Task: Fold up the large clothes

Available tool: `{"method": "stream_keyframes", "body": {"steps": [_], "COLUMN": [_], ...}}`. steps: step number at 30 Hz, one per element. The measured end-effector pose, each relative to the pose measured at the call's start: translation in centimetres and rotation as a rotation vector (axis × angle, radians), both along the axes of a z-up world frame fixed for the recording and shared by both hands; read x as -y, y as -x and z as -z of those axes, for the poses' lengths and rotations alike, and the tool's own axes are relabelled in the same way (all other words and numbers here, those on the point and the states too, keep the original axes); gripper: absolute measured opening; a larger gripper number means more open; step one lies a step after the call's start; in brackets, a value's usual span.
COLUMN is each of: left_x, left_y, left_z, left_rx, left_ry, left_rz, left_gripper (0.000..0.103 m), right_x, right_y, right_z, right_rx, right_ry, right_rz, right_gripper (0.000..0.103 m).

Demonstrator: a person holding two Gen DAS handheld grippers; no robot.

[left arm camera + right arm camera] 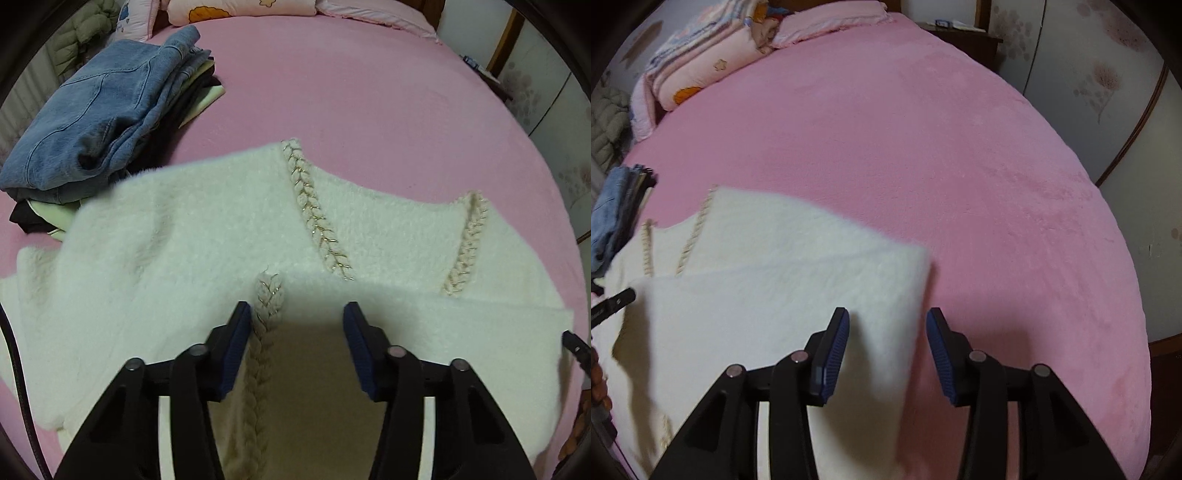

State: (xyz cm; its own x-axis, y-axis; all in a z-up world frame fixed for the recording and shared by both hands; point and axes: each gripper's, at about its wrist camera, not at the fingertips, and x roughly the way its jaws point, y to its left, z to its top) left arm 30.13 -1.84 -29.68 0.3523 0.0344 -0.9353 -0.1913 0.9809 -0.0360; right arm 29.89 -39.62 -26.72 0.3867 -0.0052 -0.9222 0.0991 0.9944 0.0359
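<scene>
A fluffy white cardigan (177, 229) with braided gold-thread trim (314, 218) lies partly folded on the pink bed (369, 103). My left gripper (297, 314) is open just above the cardigan's middle, one trim braid running by its left finger. My right gripper (888, 319) is open over the folded right edge of the cardigan (783, 280); its left finger is over the cloth, its right finger over the pink bed (923, 147). Neither holds anything. The tip of the other gripper shows at the left edge of the right wrist view (613, 302).
A stack of folded clothes topped by blue denim (99, 118) sits left of the cardigan, also in the right wrist view (617, 206). Pillows and a quilt (709, 62) lie at the bed's head. A wardrobe wall (1108, 92) stands beyond the bed's right edge.
</scene>
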Motion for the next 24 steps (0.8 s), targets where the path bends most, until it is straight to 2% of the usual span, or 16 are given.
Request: {"method": "stream_keyframes", "body": {"steps": [1, 2, 3, 4, 7, 10, 12, 15, 17, 19, 22, 24], "left_x": [0.1, 0.1, 0.1, 0.1, 0.7, 1.2, 1.3, 1.4, 1.9, 2.9, 4.4, 5.0], "left_y": [-0.2, -0.5, -0.6, -0.6, -0.6, -0.8, -0.6, 1.0, 3.0, 4.9, 7.5, 8.9], "left_z": [0.3, 0.7, 0.9, 1.1, 1.4, 1.0, 0.0, -2.5, -4.2, -4.7, -3.9, -2.7], "left_rx": [-0.006, -0.005, -0.002, -0.001, 0.003, -0.012, -0.032, 0.007, 0.048, 0.055, 0.025, -0.020], "left_ry": [-0.027, -0.064, -0.071, -0.074, -0.105, -0.125, -0.101, -0.056, -0.022, 0.006, 0.039, 0.027], "left_rz": [-0.005, -0.010, -0.009, -0.008, 0.010, 0.025, 0.020, 0.022, 0.034, 0.041, 0.048, 0.040], "left_gripper": [0.032, 0.023, 0.021, 0.021, 0.020, 0.021, 0.025, 0.030, 0.031, 0.031, 0.031, 0.031], "right_x": [0.3, 0.5, 0.6, 0.5, 0.9, 1.4, 1.7, 1.2, 0.2, -1.3, -4.1, -5.9], "right_y": [-0.4, -0.9, -1.2, -1.5, -1.6, -1.5, -1.2, -0.4, 1.2, 3.2, 6.0, 7.4], "right_z": [0.3, 0.8, 1.2, 1.6, 3.1, 3.0, 2.1, -0.5, -2.3, -3.6, -4.1, -3.0], "right_rx": [-0.002, 0.000, 0.001, -0.009, -0.025, -0.025, -0.034, 0.003, 0.048, 0.084, 0.097, 0.067], "right_ry": [-0.016, -0.031, -0.017, -0.007, -0.025, -0.060, -0.070, -0.030, -0.039, -0.064, -0.117, -0.127], "right_rz": [0.004, 0.004, 0.004, 0.002, -0.002, 0.024, 0.049, 0.043, 0.007, -0.039, -0.118, -0.168], "right_gripper": [0.043, 0.038, 0.032, 0.032, 0.032, 0.033, 0.036, 0.036, 0.036, 0.036, 0.036, 0.035]}}
